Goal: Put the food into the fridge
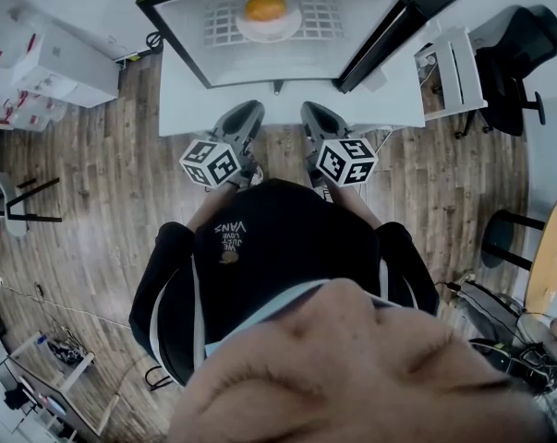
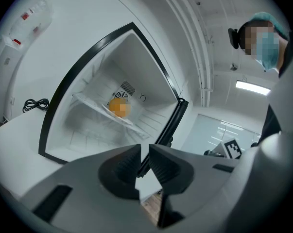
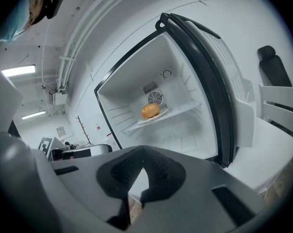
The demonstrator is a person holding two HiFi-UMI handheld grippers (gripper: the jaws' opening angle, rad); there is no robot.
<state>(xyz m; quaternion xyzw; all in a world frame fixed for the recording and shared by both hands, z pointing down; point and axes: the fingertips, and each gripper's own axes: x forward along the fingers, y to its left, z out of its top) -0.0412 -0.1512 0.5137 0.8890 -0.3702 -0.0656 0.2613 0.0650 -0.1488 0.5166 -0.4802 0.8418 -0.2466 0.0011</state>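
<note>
The wood floor fills most of the head view; on it stands a white counter, and on the counter sits the fridge, its black-edged door swung wide to your right; you stand just in front of the counter, facing the open fridge, with both grippers held close to your chest and side by side, well short of the fridge; your left gripper points about level at the opening, and its fingers stand a narrow slit apart with nothing between them, only the door edge and the counter showing through the gap; your right gripper points slightly downward toward the same opening, and its fingers are closed tip to tip, holding nothing; the marker cube of the left gripper and the one on the right gripper sit near each other, just above your dark sleeves; inside the fridge a wire shelf runs across the middle, with a small round fan grille behind it on the back wall; a white plate rests on that shelf, near its centre; the food, a round orange piece, lies on the plate, well apart from both grippers.
</note>
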